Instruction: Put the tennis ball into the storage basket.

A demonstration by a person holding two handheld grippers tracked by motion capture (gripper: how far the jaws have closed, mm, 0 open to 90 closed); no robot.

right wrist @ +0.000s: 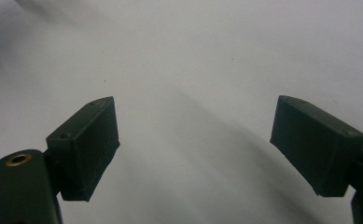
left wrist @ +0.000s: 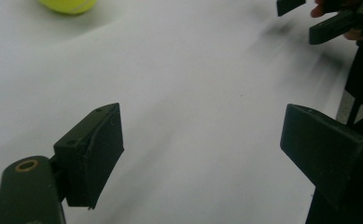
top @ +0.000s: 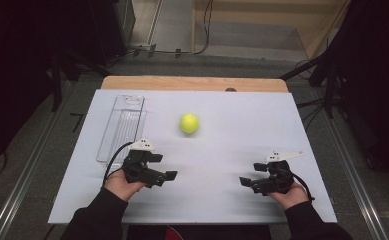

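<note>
Clearly, the tennis ball (top: 189, 123) sat alone on the white board (top: 217, 200), toward twelve o'clock of both hands and nearer the left gripper (top: 165, 176) than the right gripper (top: 246, 183). At the board's ten o'clock lay a clear plastic tray (top: 122, 125), well apart from the ball. Both grippers hovered low with jaws spread wide and nothing between them; the left gripper view showed the ball at its eleven o'clock. By my judgement the ball was light, springy and felt-covered, so it would grip well but roll at a nudge; it wanted taking across its widest middle, squarely.
</note>
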